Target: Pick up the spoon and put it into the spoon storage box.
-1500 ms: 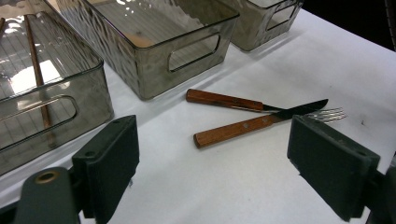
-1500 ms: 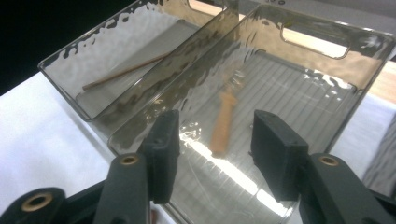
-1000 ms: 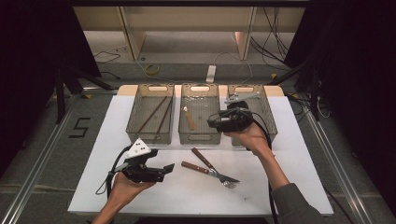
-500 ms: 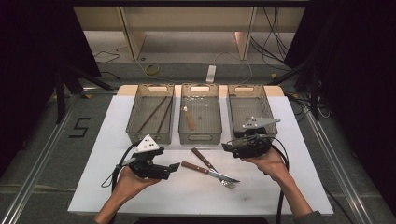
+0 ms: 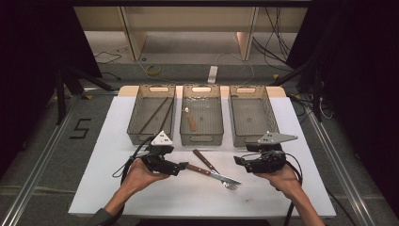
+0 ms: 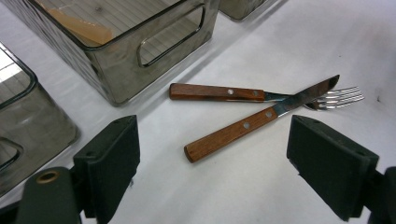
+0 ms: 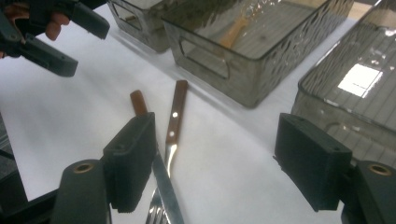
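A wooden-handled knife [image 5: 200,169] and a wooden-handled fork [image 5: 203,158] lie crossed on the white table [image 5: 108,160], just in front of the middle bin. The knife [image 6: 229,134] rests over the fork [image 6: 215,92] near the tines. My left gripper [image 5: 180,167] is low at the left of the pair, open, with the knife handle just ahead of its jaws [image 6: 215,151]. My right gripper [image 5: 238,161] is at their right, open and empty, facing left toward the tines. Through its jaws [image 7: 215,161] I see the fork [image 7: 174,114] and the knife handle [image 7: 137,102].
Three clear bins stand in a row at the back. The left bin [image 5: 133,117] holds dark sticks, the middle bin [image 5: 182,126] holds a wooden-handled spoon [image 5: 189,118], and the right bin [image 5: 235,123] looks empty. The table's near edge runs close below both hands.
My right gripper has come back from over the bins to low beside the cutlery, at its right. My left gripper has edged slightly toward the knife handle.
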A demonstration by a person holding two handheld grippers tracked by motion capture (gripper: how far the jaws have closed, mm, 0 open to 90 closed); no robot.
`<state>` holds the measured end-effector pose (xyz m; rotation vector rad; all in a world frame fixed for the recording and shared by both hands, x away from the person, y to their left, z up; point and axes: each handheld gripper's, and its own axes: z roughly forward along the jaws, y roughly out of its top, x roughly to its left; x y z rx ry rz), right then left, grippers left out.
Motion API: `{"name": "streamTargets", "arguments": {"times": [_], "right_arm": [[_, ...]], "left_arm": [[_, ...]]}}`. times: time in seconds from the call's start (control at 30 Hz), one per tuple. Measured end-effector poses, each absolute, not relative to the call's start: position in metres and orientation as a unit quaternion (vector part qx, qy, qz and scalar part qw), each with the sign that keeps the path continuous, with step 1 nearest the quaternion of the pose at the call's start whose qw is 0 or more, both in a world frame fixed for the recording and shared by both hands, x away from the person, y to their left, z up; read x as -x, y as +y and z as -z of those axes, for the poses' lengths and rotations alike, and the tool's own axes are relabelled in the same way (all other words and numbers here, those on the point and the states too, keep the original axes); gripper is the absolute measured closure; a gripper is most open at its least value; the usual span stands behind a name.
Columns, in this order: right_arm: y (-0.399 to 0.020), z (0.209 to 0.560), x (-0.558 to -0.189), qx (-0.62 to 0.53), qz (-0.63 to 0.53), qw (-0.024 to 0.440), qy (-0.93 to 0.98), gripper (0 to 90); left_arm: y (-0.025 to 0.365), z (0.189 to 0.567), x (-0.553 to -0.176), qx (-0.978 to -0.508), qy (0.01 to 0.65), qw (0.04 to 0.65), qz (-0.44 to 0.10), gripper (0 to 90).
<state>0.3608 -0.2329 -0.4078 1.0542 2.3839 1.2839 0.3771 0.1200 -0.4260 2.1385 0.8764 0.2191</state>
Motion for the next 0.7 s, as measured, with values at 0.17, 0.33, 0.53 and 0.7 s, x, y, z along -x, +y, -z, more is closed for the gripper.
{"name": "streamTargets", "arguments": {"times": [0.17, 0.33, 0.53, 0.7], "right_arm": [[-0.234, 0.416, -0.356, -0.364, -0.438, 0.126, 0.812, 29.9], [-0.235, 0.419, -0.351, -0.365, -0.448, 0.125, 0.807, 29.3], [-0.241, 0.422, -0.342, -0.367, -0.465, 0.123, 0.796, 28.0], [-0.248, 0.424, -0.333, -0.374, -0.474, 0.117, 0.788, 27.6]], "left_arm": [[0.12, 0.428, -0.383, -0.846, 0.352, 0.391, -0.086, 17.1], [0.119, 0.427, -0.388, -0.847, 0.352, 0.388, -0.085, 17.1], [0.113, 0.427, -0.392, -0.856, 0.345, 0.376, -0.081, 17.1], [0.103, 0.429, -0.396, -0.868, 0.328, 0.365, -0.071, 17.1]]}}
